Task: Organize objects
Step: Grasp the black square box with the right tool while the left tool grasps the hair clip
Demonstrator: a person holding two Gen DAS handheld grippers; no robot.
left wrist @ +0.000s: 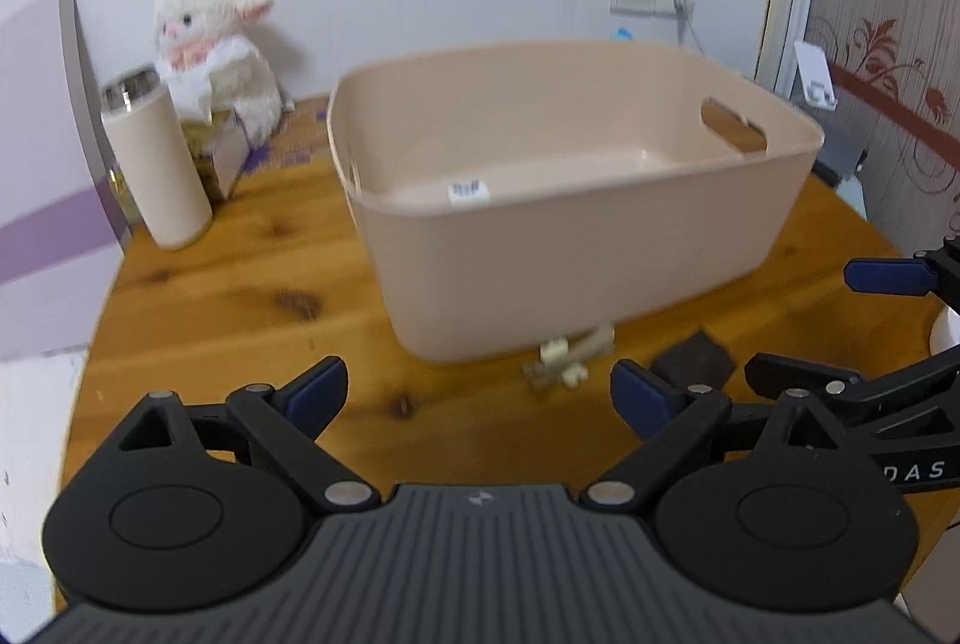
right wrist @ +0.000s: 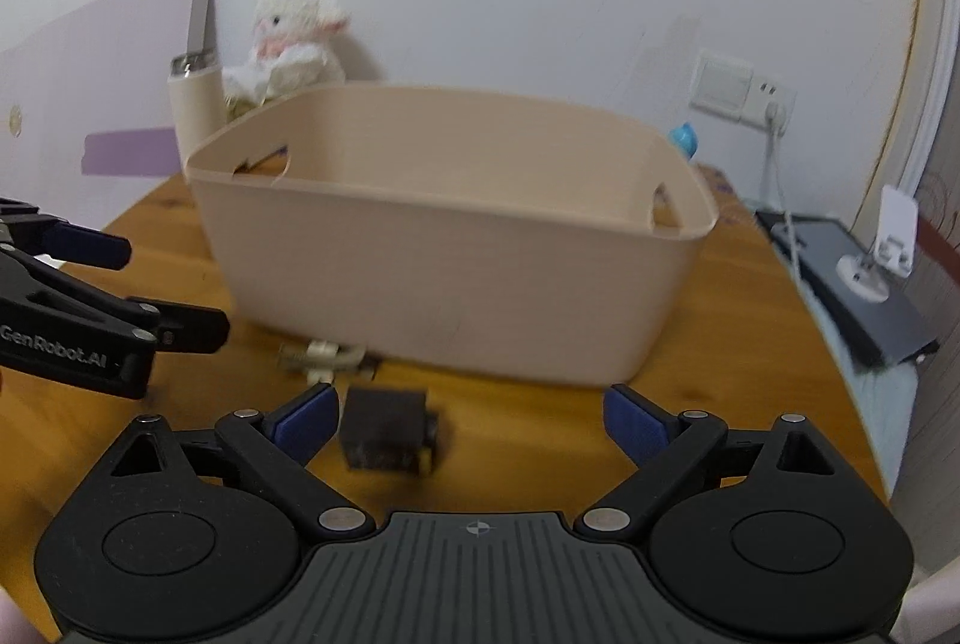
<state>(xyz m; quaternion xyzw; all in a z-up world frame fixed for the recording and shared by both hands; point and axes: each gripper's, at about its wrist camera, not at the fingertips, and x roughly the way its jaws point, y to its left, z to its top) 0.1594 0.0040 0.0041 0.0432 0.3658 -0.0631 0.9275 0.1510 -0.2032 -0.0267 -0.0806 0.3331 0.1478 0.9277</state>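
The dark block point(right wrist: 387, 428), near the table's point(right wrist: 540, 440) front edge, is seen just ahead of the empty, spread-fingered right gripper point(right wrist: 468, 419), nearer than the likewise spread left gripper point(left wrist: 477, 395).

- The left gripper point(left wrist: 480, 395) is level and low over the surface, its fingers point(left wrist: 315, 395) spread wide with nothing between them.
- The right gripper point(right wrist: 468, 419) is also level, its blue-padded fingers point(right wrist: 636, 422) wide apart and holding nothing.
- In the left wrist view, the right gripper enters from the right edge, its two fingers parted.
- In the right wrist view, the left gripper enters from the left edge, likewise parted.
- The two grippers sit side by side, near each other, pointing the same way.
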